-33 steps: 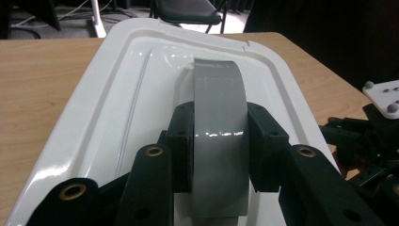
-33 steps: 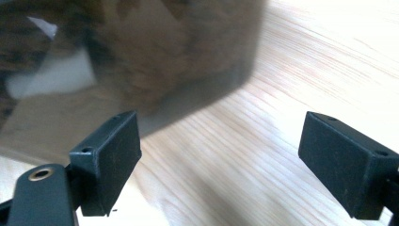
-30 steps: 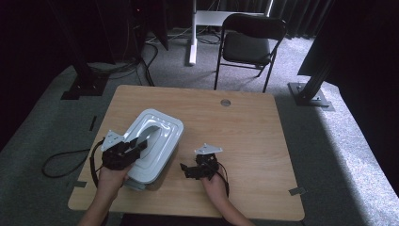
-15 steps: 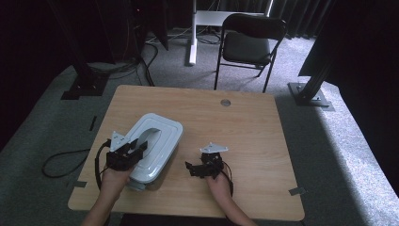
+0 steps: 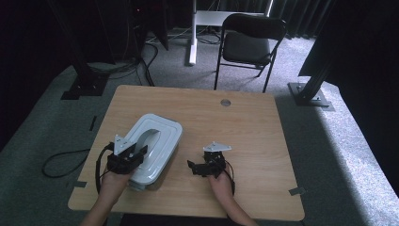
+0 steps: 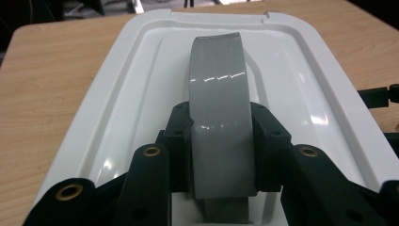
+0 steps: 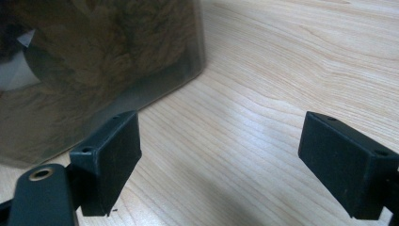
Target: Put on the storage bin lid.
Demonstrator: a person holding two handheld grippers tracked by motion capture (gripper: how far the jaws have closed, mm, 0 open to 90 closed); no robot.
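The left gripper (image 6: 220, 141) has its two black jaws clamped on the grey handle (image 6: 219, 108) of a white lid (image 6: 141, 94), one pad pressed against each long edge of the strap, which arches up and away from between them toward the far end of the lid. The lid tops a container (image 5: 153, 146) that lies on the wooden table (image 5: 244, 122) directly under and ahead of these jaws (in the left gripper view its raised rim runs out on both sides of them). In the high view the left gripper (image 5: 126, 157) sits over the near end of the container, with the hand (image 5: 113, 181) behind it. The right gripper (image 7: 221, 160) stands with its jaws wide apart and nothing between them but bare table; the translucent side of the container (image 7: 94, 70), with something brown and fuzzy showing through it, lies just beyond and outside one jaw, apart from the pad. From above, the right gripper (image 5: 207, 165) rests low on the table beside the container, its jaws pointing toward it.
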